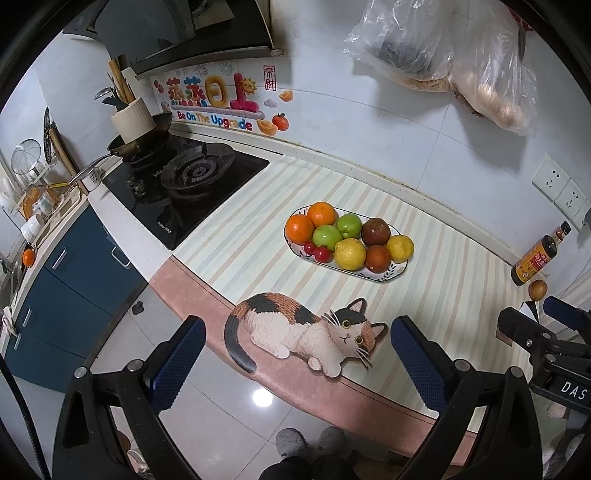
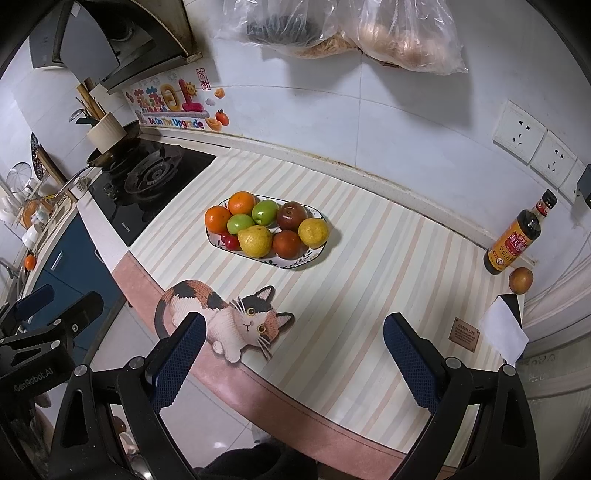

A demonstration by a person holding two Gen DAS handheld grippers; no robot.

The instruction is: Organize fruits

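An oval patterned plate [image 1: 386, 277] [image 2: 312, 258] stands on the striped mat, filled with fruit: two oranges [image 1: 321, 214] [image 2: 241, 202], two green apples [image 1: 327, 237] [image 2: 264, 212], two yellow lemons [image 1: 349, 254] [image 2: 255, 240], two dark red fruits [image 1: 375, 231] [image 2: 291, 216] and small red cherries [image 1: 322, 254] [image 2: 231, 241]. One loose brownish fruit [image 1: 537, 289] [image 2: 521, 280] lies far right by a bottle. My left gripper [image 1: 297, 363] is open and empty, held above the counter's front edge. My right gripper [image 2: 293, 362] is open and empty, near the cat figure.
A calico cat picture [image 1: 306, 332] [image 2: 229, 317] lies at the mat's front edge. A sauce bottle [image 1: 539, 254] [image 2: 515, 234] stands far right. A gas stove [image 1: 184, 181] [image 2: 147, 181] with a pan is at left. Plastic bags [image 1: 443, 55] [image 2: 369, 33] hang on the wall. A white paper [image 2: 504, 328] lies right.
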